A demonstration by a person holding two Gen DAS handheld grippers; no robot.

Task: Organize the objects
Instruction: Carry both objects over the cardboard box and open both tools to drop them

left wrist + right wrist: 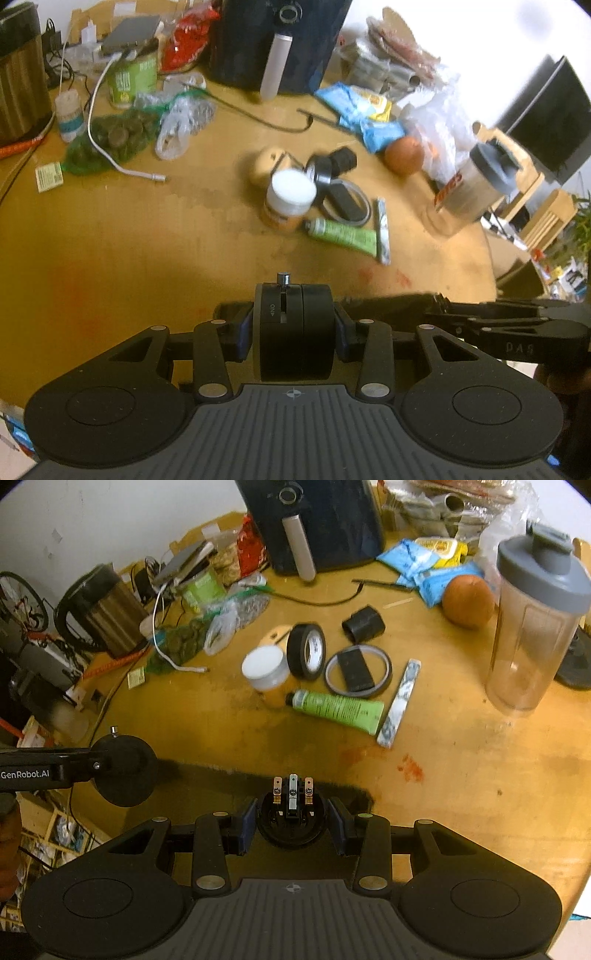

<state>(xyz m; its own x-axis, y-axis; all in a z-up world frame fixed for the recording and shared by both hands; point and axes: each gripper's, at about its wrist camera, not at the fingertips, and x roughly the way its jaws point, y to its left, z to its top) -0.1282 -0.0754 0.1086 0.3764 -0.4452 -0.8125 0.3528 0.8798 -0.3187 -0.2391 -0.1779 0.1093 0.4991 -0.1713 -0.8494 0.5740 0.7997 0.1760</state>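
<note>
My left gripper (pixel 294 328) is shut on a black round magnetic base with an ON switch (pixel 295 325); it also shows from the side in the right wrist view (pixel 123 770). My right gripper (pixel 292 821) is shut on a black round socket with metal contacts (pixel 292 812). Both hover above the near edge of the wooden table (pixel 461 794). Farther in lie a white-lidded jar (pixel 266 672), a black tape roll (pixel 306 650), a green tube (pixel 338 706), a grey ring around a black block (pixel 357 670), and a flat sachet (pixel 400 701).
A clear shaker bottle with a grey lid (pixel 532 620) stands at the right, an orange (pixel 468 601) beside it. A dark air fryer (pixel 314 520) stands at the back, a kettle (pixel 107 609) at the left among cables and bags. Blue snack packets (pixel 424 568) lie behind.
</note>
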